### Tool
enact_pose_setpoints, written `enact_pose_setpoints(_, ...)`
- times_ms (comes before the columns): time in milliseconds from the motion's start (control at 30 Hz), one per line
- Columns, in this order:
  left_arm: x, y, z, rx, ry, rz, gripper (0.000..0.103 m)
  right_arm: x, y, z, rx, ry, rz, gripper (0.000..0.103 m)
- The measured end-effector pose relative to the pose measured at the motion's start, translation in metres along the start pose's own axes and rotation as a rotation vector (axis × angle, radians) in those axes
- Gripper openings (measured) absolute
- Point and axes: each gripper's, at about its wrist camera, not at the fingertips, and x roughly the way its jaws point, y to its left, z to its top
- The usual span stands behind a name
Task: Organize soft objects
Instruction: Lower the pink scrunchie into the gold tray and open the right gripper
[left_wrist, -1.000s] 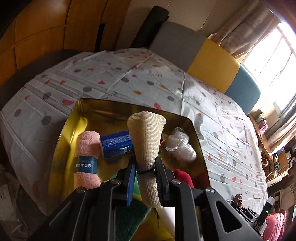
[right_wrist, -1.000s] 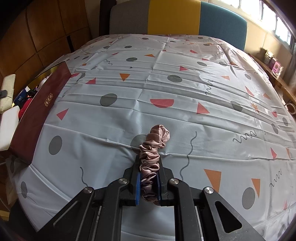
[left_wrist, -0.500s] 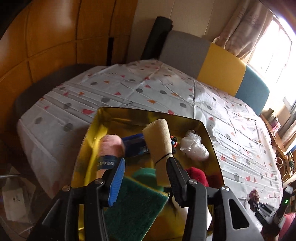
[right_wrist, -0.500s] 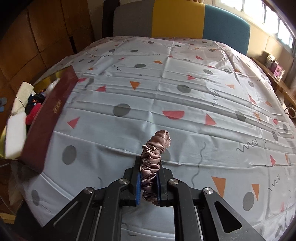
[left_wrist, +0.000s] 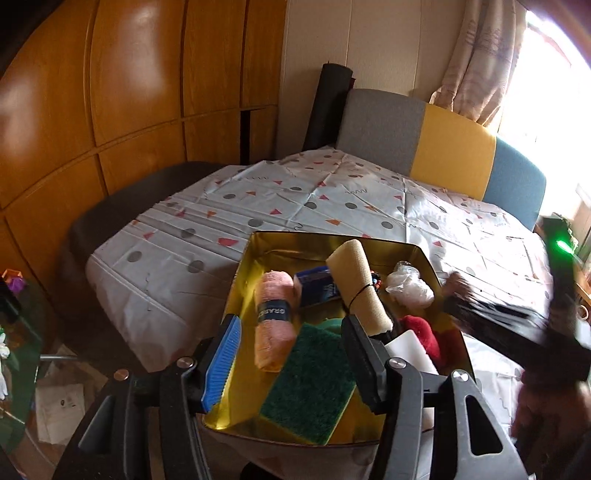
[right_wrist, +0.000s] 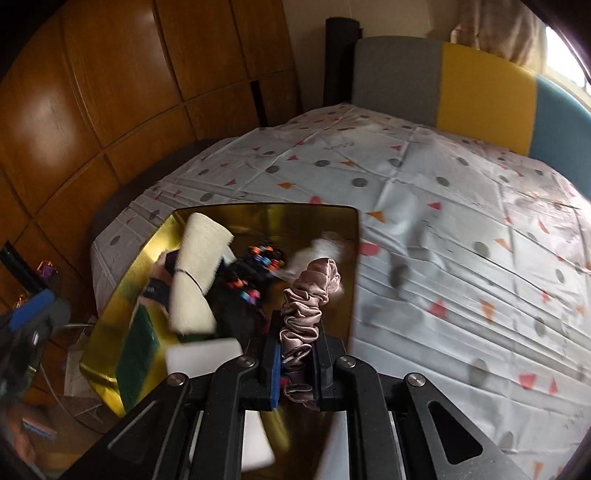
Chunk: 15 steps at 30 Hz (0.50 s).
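Note:
A gold tin box (left_wrist: 255, 243) holds a pink towel roll (left_wrist: 273, 317), a blue pack (left_wrist: 317, 291), a beige bandage roll (left_wrist: 358, 284), a clear plastic bag (left_wrist: 410, 286), a green scouring sponge (left_wrist: 310, 384) and a red soft item (left_wrist: 421, 332). My left gripper (left_wrist: 291, 332) hovers at the box's near end. Its jaws are opening and nothing is pressed between them; the bandage roll lies loose beside the right finger. My right gripper (right_wrist: 297, 325) is shut on a pink satin scrunchie (right_wrist: 306, 295) above the box (right_wrist: 258, 214), blurred by motion.
The box sits at the near corner of a table with a white patterned cloth (left_wrist: 332, 199). A grey, yellow and blue chair back (left_wrist: 436, 147) stands behind it, wooden wall panels (left_wrist: 129, 92) to the left. Papers and clutter lie on the floor (left_wrist: 55, 406) at the left.
My left gripper let go of the bandage roll, which now lies in the box, and drew back and up. My right gripper carried the scrunchie from the cloth to over the box.

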Motion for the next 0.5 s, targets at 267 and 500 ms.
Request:
enact_pose_setpoints(267, -0.006, 0.011, -0.008, -0.018, -0.007, 0.036, 0.058, 0.056, 0.034, 0.014, -0.058, 0.098, -0.059, 0.018)
enact_pose_setpoints(500, -0.006, 0.013, -0.013, -0.024, -0.010, 0.056, 0.058, 0.044, 0.031, 0.001, -0.046, 0.044, -0.056, 0.050)
